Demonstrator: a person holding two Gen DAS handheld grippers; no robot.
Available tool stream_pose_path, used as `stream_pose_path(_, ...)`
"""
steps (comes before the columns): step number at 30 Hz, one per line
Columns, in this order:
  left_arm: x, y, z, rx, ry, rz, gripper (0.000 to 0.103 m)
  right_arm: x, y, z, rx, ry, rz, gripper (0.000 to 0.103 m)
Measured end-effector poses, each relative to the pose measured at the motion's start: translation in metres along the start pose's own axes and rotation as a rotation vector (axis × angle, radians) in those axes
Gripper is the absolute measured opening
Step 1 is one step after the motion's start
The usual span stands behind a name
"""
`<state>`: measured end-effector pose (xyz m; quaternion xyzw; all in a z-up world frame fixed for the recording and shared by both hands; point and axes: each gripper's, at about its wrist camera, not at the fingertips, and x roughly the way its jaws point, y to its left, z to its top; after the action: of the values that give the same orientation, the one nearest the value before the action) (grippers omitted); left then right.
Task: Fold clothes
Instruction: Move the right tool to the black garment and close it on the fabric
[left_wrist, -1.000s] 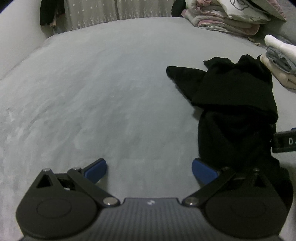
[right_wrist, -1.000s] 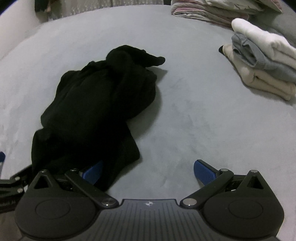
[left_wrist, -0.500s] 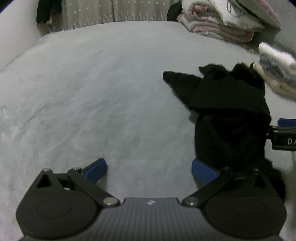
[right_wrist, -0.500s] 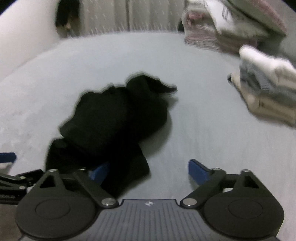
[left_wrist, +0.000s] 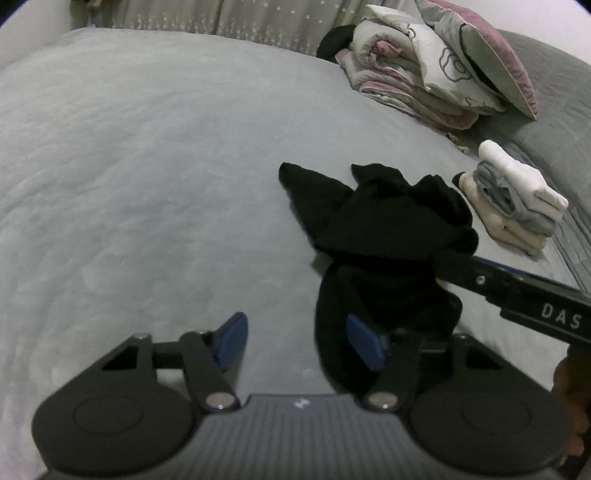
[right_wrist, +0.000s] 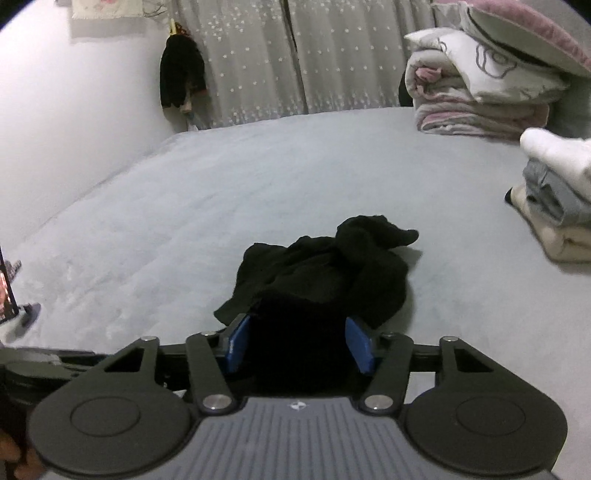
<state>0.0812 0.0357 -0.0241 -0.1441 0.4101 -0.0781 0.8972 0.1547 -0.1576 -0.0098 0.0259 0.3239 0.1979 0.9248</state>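
A wide grey bed (left_wrist: 147, 166) fills both views, its bare middle seemingly kept as the working area, with rolled bedding and a pillow (left_wrist: 436, 74) stacked in the far right corner and a neat stack of folded clothes (left_wrist: 517, 206) at the right edge, probably finished pieces put out of the way. The black garment (left_wrist: 388, 236) still to be folded lies crumpled right of centre on the bed, its near end drawn toward the person. The right tool (right_wrist: 297, 345) has just been closing and its blue pads now press a thick bunch of that near end between them, likely to lift and spread it. The left tool (left_wrist: 297, 341) has also been closing, yet only grey bedspread shows between its pads; the cloth lies behind its right pad, so it grasps nothing, though contact there is hard to judge. The garment's type, sleeves and hems cannot be made out in the black mass.
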Motion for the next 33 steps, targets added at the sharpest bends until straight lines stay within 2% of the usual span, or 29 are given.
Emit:
stream_pose_path(9,0.008,0.002,0.013,-0.137,-0.017,-0.008,0.063,-0.008,-0.009,0.008,0.152,-0.050,0.068,0.055)
stream_pose_path(14,0.013,0.011,0.016,-0.249,0.004,-0.029,0.062,-0.008,-0.014,0.011,0.224,-0.051,0.059,0.054)
stream_pose_path(17,0.015,0.015,0.018,-0.285,0.002,-0.046,0.062,0.000,-0.018,0.009,0.255,-0.004,0.037,0.031)
stream_pose_path(18,0.015,0.016,0.018,-0.296,0.001,-0.052,0.062,0.003,-0.019,0.009,0.265,0.019,0.031,0.010)
stream_pose_path(19,0.015,0.018,0.019,-0.305,0.001,-0.060,0.062,0.006,-0.020,0.008,0.279,0.039,0.035,0.007)
stream_pose_path(22,0.015,0.022,0.020,-0.332,0.007,-0.086,0.063,0.005,-0.020,0.006,0.294,0.048,0.080,0.007)
stream_pose_path(26,0.014,0.029,0.021,-0.374,0.022,-0.129,0.071,-0.003,-0.013,0.006,0.277,0.045,0.165,0.006)
stream_pose_path(29,0.014,0.032,0.021,-0.397,0.033,-0.160,0.073,-0.008,-0.007,0.004,0.272,0.070,0.230,0.006)
stream_pose_path(33,0.010,0.028,0.019,-0.378,0.034,-0.163,0.075,-0.016,0.001,-0.002,0.263,0.090,0.268,0.006)
